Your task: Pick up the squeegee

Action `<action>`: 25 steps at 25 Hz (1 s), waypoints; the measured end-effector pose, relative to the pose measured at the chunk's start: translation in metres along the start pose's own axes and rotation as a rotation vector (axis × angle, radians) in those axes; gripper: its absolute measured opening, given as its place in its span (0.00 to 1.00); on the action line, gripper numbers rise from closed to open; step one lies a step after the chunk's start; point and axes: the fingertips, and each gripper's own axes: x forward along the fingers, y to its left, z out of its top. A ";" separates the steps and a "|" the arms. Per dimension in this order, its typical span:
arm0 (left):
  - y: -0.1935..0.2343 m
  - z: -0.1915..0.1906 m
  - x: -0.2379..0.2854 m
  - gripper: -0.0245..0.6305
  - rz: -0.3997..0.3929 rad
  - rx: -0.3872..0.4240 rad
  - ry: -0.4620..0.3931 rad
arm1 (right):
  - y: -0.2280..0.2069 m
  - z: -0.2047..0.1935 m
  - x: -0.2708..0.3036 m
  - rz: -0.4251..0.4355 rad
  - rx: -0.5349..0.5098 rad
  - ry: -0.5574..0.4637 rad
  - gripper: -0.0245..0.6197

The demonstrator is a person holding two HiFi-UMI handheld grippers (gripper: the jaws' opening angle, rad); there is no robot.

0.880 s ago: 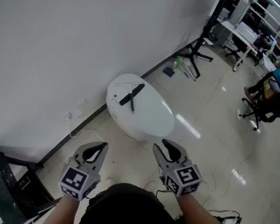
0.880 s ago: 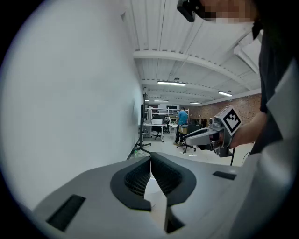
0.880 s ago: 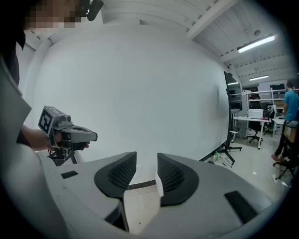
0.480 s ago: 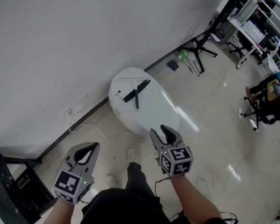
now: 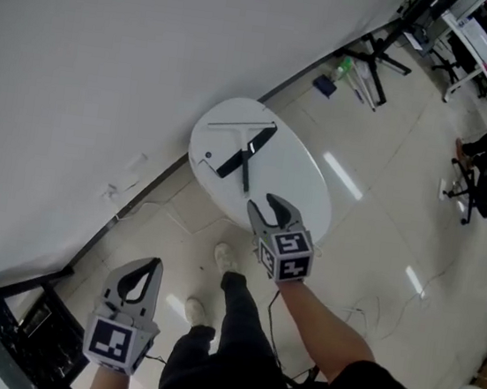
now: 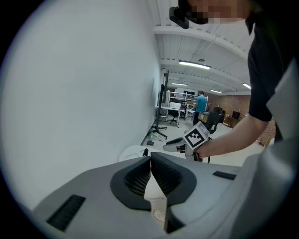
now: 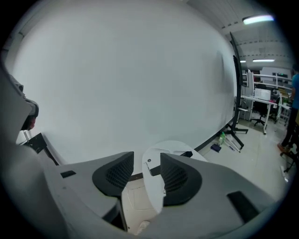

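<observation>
A black-handled squeegee (image 5: 245,152) lies on a round white table (image 5: 292,179) that stands by the wall. My right gripper (image 5: 270,209) hangs open over the table's near edge, a short way from the squeegee, with nothing between its fingers. In the right gripper view the table (image 7: 164,145) and a dark bit of the squeegee (image 7: 186,153) show past the open right gripper (image 7: 146,159). My left gripper (image 5: 144,272) is low and well back from the table. In the left gripper view the left gripper (image 6: 150,158) is shut and empty, with the right gripper (image 6: 171,146) ahead of it.
A white wall runs along the left. A black cabinet (image 5: 2,335) stands at the bottom left. A black tripod stand (image 5: 382,52), a green bottle (image 5: 343,66), desks and an office chair (image 5: 484,190) are farther off. Cables lie on the shiny floor.
My right gripper has moved forward to the table's near edge. The left gripper has dropped back and lower in the view. The table and squeegee sit nearer the middle of the view.
</observation>
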 end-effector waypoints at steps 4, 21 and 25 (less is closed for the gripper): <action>0.010 -0.004 0.048 0.04 -0.013 -0.012 0.044 | -0.026 -0.026 0.053 -0.026 0.029 0.054 0.32; 0.019 -0.044 0.202 0.04 -0.077 -0.091 0.170 | -0.097 -0.088 0.217 -0.065 0.110 0.134 0.32; 0.016 -0.054 0.217 0.04 -0.089 -0.105 0.191 | -0.100 -0.104 0.241 -0.067 0.117 0.170 0.32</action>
